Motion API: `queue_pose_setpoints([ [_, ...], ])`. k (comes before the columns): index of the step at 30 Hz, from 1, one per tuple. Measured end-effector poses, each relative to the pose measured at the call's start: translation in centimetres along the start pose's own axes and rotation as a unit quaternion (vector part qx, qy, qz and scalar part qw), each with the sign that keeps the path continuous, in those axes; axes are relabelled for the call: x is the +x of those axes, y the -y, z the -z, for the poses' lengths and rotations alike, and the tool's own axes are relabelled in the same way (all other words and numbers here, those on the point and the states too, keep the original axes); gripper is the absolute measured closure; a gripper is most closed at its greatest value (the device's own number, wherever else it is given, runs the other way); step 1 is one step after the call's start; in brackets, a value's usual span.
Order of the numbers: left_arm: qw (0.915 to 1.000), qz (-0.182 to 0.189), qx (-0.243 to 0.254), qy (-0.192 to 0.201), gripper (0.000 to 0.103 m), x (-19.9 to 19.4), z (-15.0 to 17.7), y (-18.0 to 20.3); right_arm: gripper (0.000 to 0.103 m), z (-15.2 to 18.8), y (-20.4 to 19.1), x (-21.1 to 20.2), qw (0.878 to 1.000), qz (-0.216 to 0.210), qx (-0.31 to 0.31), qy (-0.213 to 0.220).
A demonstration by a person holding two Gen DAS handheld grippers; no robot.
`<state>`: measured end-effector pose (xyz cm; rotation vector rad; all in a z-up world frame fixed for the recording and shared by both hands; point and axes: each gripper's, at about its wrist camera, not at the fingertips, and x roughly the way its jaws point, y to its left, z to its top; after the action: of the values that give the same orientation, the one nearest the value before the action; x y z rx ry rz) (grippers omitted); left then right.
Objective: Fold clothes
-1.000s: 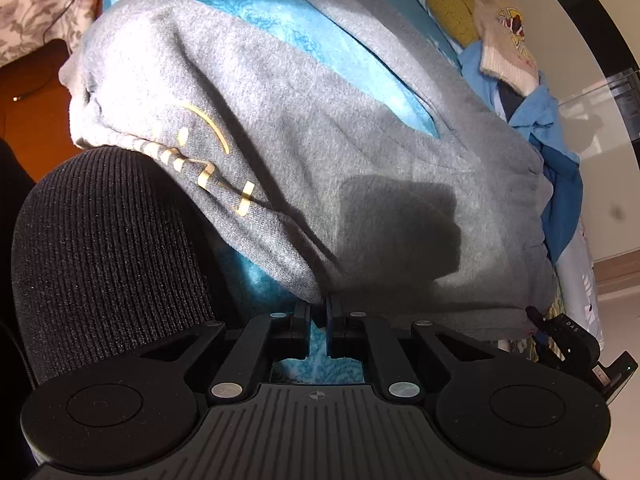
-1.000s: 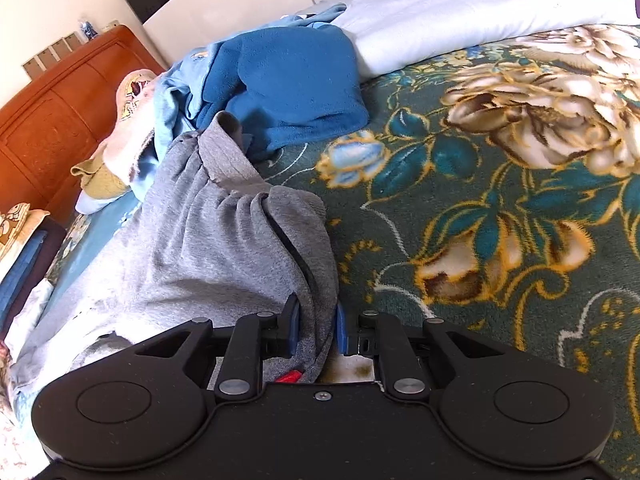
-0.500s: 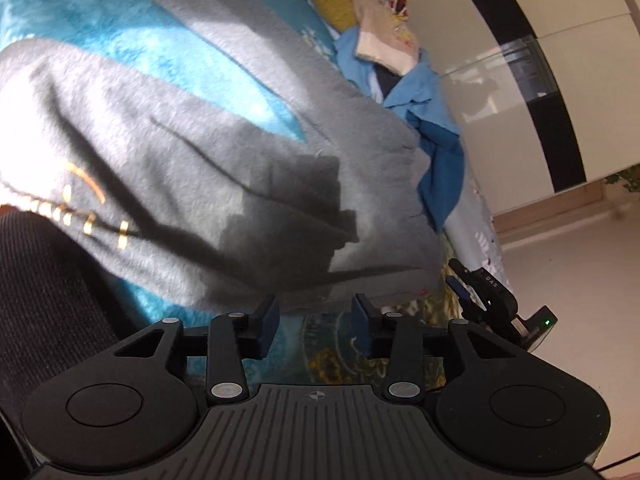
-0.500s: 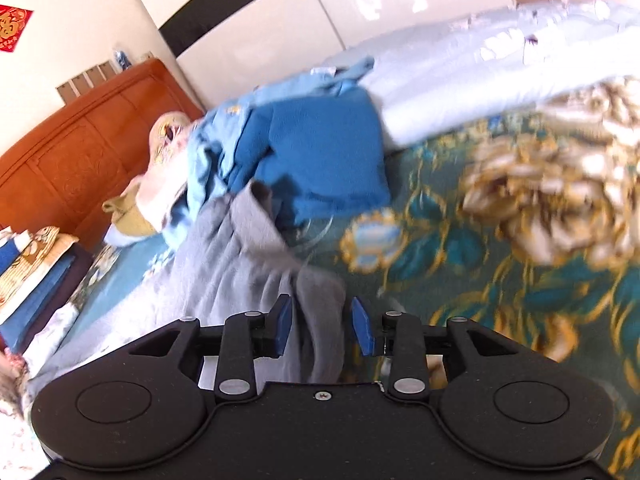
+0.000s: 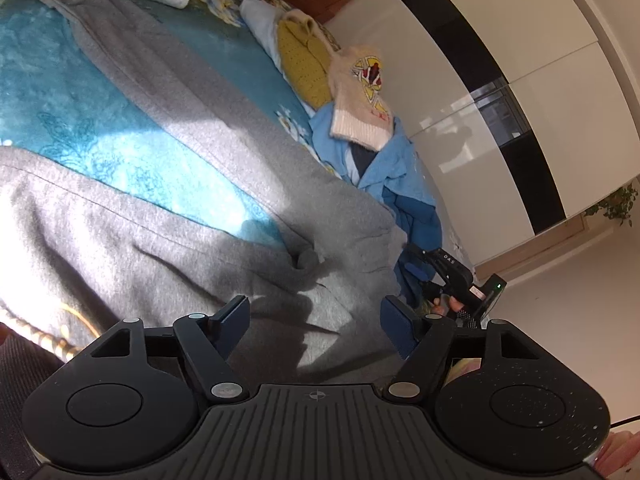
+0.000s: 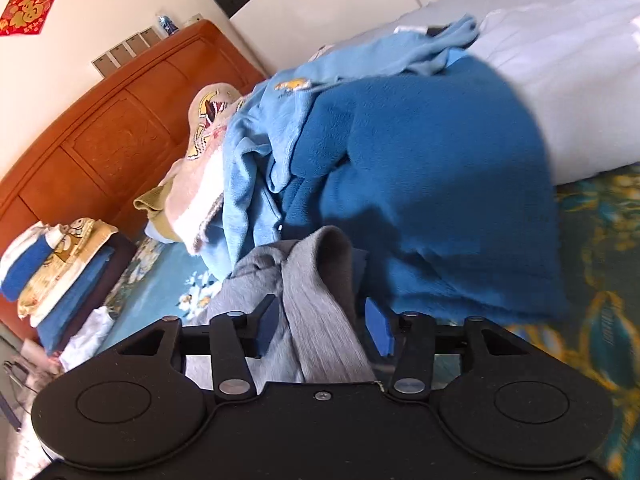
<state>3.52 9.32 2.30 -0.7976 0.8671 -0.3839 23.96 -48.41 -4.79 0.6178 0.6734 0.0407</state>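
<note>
In the left wrist view the left gripper (image 5: 316, 330) sits at the bottom centre of the frame, its jaws apart and opening; the grey sweatpants (image 5: 168, 240) lie spread on the bed (image 5: 72, 92) just ahead of and under the two blue pads, which press on nothing; the cloth fills the middle and left of the frame, one leg running up to the upper left and the other crossing the lower left, with a strip of gold print at the far lower left edge; the right gripper (image 5: 420, 276) shows small at the right centre, just beside the waist end of the sweatpants.

In the right wrist view the right gripper (image 6: 324, 326) is at the bottom centre, its jaws also parted and opening; a bunched fold of the sweatpants (image 6: 316, 300) rises between the two pads, and neither pad appears to clamp it, though blur makes the left side hard to judge.

Counted: one pair of grey sweatpants; two grippers; one dark blue fleece (image 6: 420, 200) in the centre right, touching the fold; one light blue garment (image 6: 256, 168) beside it; one pink knitted top (image 5: 362, 100) and one yellow knitted piece (image 5: 300, 64) in the upper centre of the left view; one stack of folded clothes (image 6: 56, 272) at the left edge; one wooden headboard (image 6: 100, 140) in the upper left.
</note>
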Motion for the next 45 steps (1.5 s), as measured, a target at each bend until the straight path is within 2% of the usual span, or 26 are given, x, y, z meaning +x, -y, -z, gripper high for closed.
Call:
queue_pose_setpoints([
  [5, 0.9996, -0.020, -0.022, -0.003, 0.032, 0.9, -0.3, -1.1, 0.051, -1.8, 0.7, 3.5, 1.000, -0.009, 0.002, -0.024],
  [10, 0.9988, -0.030, -0.034, -0.020, 0.032, 2.2, -0.2, -1.9, 0.051, -2.2, 1.2, 5.6, 0.998, -0.045, 0.041, -0.034],
  [12, 0.9984, -0.032, -0.038, -0.026, 0.032, 2.6, -0.2, -2.1, 0.067, -2.0, 0.0, 5.5, 0.999, -0.034, 0.017, -0.026],
  [13, 0.9983, -0.033, -0.040, -0.028, 0.032, 2.7, -0.2, -2.2, 0.085, -1.8, -0.6, 5.4, 0.999, -0.028, 0.005, -0.021],
  [15, 0.9979, -0.037, -0.045, -0.031, 0.032, 3.0, -0.1, -2.5, 0.094, -1.7, -2.2, 4.6, 0.999, -0.023, -0.033, -0.003],
  [19, 0.9971, -0.041, -0.055, -0.035, 0.032, 3.2, -0.2, -3.1, 0.097, -3.0, -4.4, 2.7, 0.997, 0.004, -0.064, 0.052],
  [22, 0.9971, -0.037, -0.058, -0.033, 0.032, 3.0, -0.1, -3.4, 0.100, -4.5, -4.6, 2.6, 0.989, 0.077, -0.083, 0.092],
  [23, 0.9971, -0.035, -0.060, -0.031, 0.032, 3.0, -0.1, -3.6, 0.100, -4.9, -4.1, 3.1, 0.989, 0.099, -0.071, 0.089],
  [25, 0.9967, -0.036, -0.065, -0.031, 0.032, 2.9, -0.1, -3.9, 0.101, -5.0, -2.3, 4.1, 0.991, 0.114, -0.032, 0.062],
  [26, 0.9965, -0.037, -0.068, -0.031, 0.032, 2.8, -0.1, -4.0, 0.101, -4.6, -2.1, 4.4, 0.990, 0.124, -0.034, 0.058],
  [28, 0.9965, -0.036, -0.070, -0.030, 0.032, 2.6, -0.2, -4.1, 0.101, -4.0, -1.7, 4.7, 0.989, 0.136, -0.042, 0.051],
  [31, 0.9970, -0.030, -0.067, -0.025, 0.032, 2.1, -0.3, -4.0, 0.092, -3.9, -2.2, 2.9, 0.990, 0.118, -0.043, 0.064],
  [32, 0.9973, -0.028, -0.065, -0.022, 0.028, 2.0, -0.4, -3.9, 0.091, -3.8, -2.4, 2.3, 0.990, 0.112, -0.043, 0.068],
  [33, 0.9974, -0.025, -0.064, -0.021, 0.023, 1.9, -0.4, -3.8, 0.090, -4.1, -2.7, 0.9, 0.991, 0.096, -0.045, 0.077],
  [37, 0.9977, -0.013, -0.064, -0.020, 0.023, 1.7, -0.1, -3.8, 0.078, -3.6, -3.9, -6.1, 0.991, 0.056, -0.077, 0.098],
  [39, 0.9975, -0.006, -0.066, -0.022, 0.023, 1.8, 0.3, -3.8, 0.068, -1.6, -3.2, -9.3, 0.991, 0.051, -0.083, 0.091],
  [42, 0.9973, 0.000, -0.067, -0.030, 0.023, 1.8, 0.7, -3.6, 0.067, 2.9, -0.7, -12.8, 0.995, 0.063, -0.057, 0.055],
  [45, 0.9974, 0.004, -0.063, -0.033, 0.023, 1.5, 1.1, -3.3, 0.065, 7.6, 1.7, -13.9, 0.997, 0.067, -0.023, 0.012],
])
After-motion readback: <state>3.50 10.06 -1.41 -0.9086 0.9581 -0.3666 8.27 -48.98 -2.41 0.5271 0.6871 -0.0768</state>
